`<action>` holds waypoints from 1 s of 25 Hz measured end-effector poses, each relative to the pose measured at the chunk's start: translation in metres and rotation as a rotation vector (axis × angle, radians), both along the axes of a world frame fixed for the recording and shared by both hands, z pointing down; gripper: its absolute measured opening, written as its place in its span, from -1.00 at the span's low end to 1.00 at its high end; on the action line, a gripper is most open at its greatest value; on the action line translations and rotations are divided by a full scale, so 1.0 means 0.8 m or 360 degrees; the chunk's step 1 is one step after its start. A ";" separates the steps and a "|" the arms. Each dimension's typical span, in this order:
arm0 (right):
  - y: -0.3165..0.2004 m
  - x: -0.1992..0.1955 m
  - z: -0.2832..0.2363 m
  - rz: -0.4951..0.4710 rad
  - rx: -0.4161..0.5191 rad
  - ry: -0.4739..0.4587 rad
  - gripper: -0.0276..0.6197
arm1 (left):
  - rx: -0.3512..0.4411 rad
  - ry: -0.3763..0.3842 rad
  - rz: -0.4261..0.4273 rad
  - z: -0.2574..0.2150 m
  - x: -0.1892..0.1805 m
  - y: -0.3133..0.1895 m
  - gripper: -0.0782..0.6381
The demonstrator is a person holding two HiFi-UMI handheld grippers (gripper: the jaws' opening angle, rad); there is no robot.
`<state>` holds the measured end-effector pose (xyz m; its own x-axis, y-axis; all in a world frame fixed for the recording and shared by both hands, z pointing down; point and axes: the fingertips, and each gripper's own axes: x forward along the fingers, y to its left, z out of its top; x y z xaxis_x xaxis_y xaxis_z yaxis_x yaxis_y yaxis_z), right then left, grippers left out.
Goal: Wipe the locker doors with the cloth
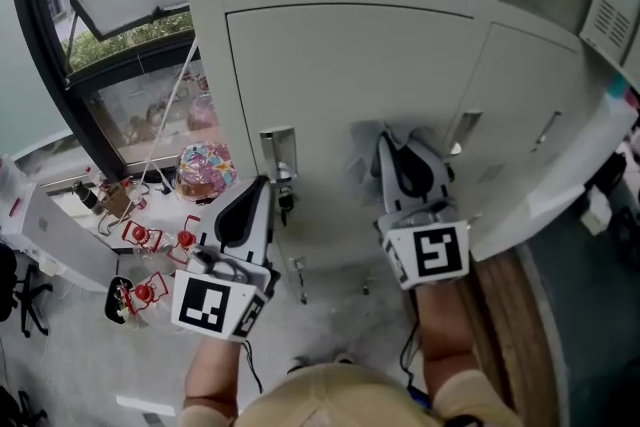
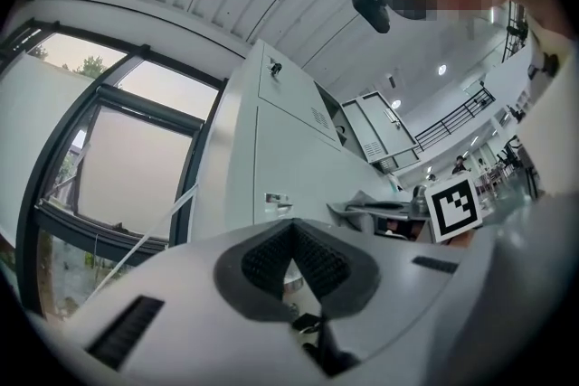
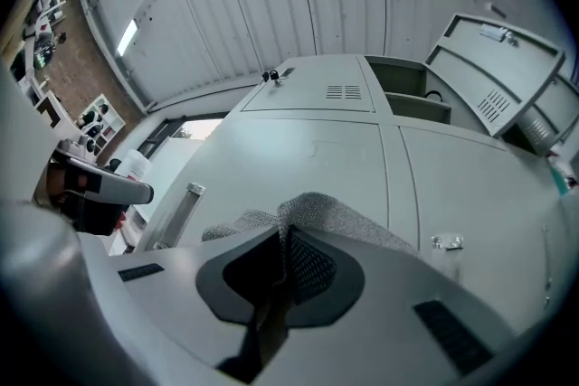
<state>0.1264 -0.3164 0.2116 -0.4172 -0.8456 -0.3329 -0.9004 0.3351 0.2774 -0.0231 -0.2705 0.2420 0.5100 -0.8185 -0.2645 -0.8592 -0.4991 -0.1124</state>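
Note:
The pale grey locker door (image 1: 340, 65) stands shut straight ahead of me. My right gripper (image 1: 387, 141) is shut on a grey mesh cloth (image 1: 364, 151) and holds it against the door's lower right part. In the right gripper view the cloth (image 3: 318, 211) bunches over the closed jaws of that gripper (image 3: 284, 235) and lies on the door (image 3: 298, 149). My left gripper (image 1: 267, 185) hangs just below the door's latch (image 1: 278, 153), shut with nothing in it. Its pads meet at the tip in the left gripper view (image 2: 292, 226).
A key hangs from the latch. To the right a neighbouring locker door (image 1: 545, 170) swings out, and another (image 3: 498, 72) stands open higher up. A dark-framed window (image 1: 120, 85) is at the left, with a colourful bundle (image 1: 205, 170), red items (image 1: 140, 237) and a white box (image 1: 40, 225) on the floor.

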 end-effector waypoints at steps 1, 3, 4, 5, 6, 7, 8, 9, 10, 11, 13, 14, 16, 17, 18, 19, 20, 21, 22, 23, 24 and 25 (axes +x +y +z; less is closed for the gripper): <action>-0.002 0.007 0.000 0.0018 -0.0002 0.0001 -0.90 | -0.0001 0.0002 0.0011 0.000 0.004 -0.002 -0.79; -0.003 0.018 0.001 0.0051 -0.0004 0.0001 -0.90 | -0.0001 0.0002 0.0033 0.000 0.011 -0.004 -0.79; -0.004 0.024 0.002 0.0066 -0.0008 -0.0001 -0.90 | -0.0001 0.0001 0.0045 0.000 0.014 -0.004 -0.79; -0.005 0.029 0.002 0.0080 -0.0011 -0.0004 -0.90 | 0.0001 0.0001 0.0057 0.000 0.017 -0.004 -0.79; -0.005 0.034 0.003 0.0091 -0.0015 -0.0007 -0.90 | 0.0002 0.0000 0.0068 0.000 0.021 -0.005 -0.79; -0.006 0.038 0.004 0.0101 -0.0019 -0.0011 -0.90 | 0.0002 -0.0002 0.0078 -0.001 0.024 -0.005 -0.79; -0.006 0.041 0.004 0.0107 -0.0024 -0.0017 -0.90 | 0.0003 -0.0004 0.0086 -0.001 0.027 -0.005 -0.79; -0.005 0.043 0.004 0.0108 -0.0028 -0.0025 -0.90 | 0.0004 -0.0007 0.0091 -0.001 0.028 -0.005 -0.79; -0.003 0.044 0.003 0.0103 -0.0030 -0.0033 -0.90 | 0.0005 -0.0009 0.0095 -0.001 0.030 -0.005 -0.79; 0.000 0.043 0.002 0.0093 -0.0029 -0.0040 -0.90 | 0.0004 -0.0011 0.0096 -0.001 0.030 -0.004 -0.79; 0.007 0.037 0.000 0.0061 -0.0021 -0.0046 -0.90 | 0.0000 -0.0013 0.0093 -0.001 0.028 -0.003 -0.79; 0.011 0.032 -0.001 0.0041 -0.0017 -0.0047 -0.90 | -0.0002 -0.0013 0.0090 0.000 0.026 -0.003 -0.79; 0.018 0.022 -0.002 0.0000 -0.0015 -0.0049 -0.90 | -0.0004 -0.0008 0.0080 0.001 0.020 -0.001 -0.79; 0.021 0.016 -0.001 -0.0024 -0.0016 -0.0050 -0.90 | -0.0004 -0.0006 0.0070 0.001 0.017 0.001 -0.79; 0.025 0.010 -0.001 -0.0051 -0.0020 -0.0051 -0.90 | -0.0004 -0.0005 0.0058 0.001 0.013 0.002 -0.79; 0.029 0.003 0.000 -0.0079 -0.0024 -0.0052 -0.90 | -0.0004 -0.0004 0.0044 0.001 0.008 0.004 -0.79; 0.032 -0.005 0.002 -0.0110 -0.0027 -0.0051 -0.90 | -0.0004 -0.0005 0.0028 0.002 0.004 0.005 -0.79; 0.036 -0.013 0.003 -0.0140 -0.0029 -0.0049 -0.90 | -0.0006 -0.0005 0.0013 0.002 -0.001 0.007 -0.79; 0.040 -0.022 0.004 -0.0170 -0.0031 -0.0045 -0.90 | -0.0009 -0.0005 -0.0003 0.003 -0.005 0.009 -0.79; 0.043 -0.030 0.006 -0.0201 -0.0034 -0.0041 -0.90 | -0.0012 -0.0006 -0.0021 0.004 -0.010 0.011 -0.79; 0.046 -0.039 0.008 -0.0232 -0.0038 -0.0038 -0.90 | -0.0018 -0.0006 -0.0039 0.006 -0.015 0.013 -0.79; 0.049 -0.049 0.011 -0.0263 -0.0043 -0.0035 -0.90 | -0.0023 -0.0007 -0.0058 0.007 -0.020 0.015 -0.79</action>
<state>0.0875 -0.2771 0.2200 -0.5443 -0.7749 -0.3213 -0.8382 0.4863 0.2470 -0.0390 -0.2585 0.2479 0.4811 -0.8402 -0.2502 -0.8763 -0.4693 -0.1089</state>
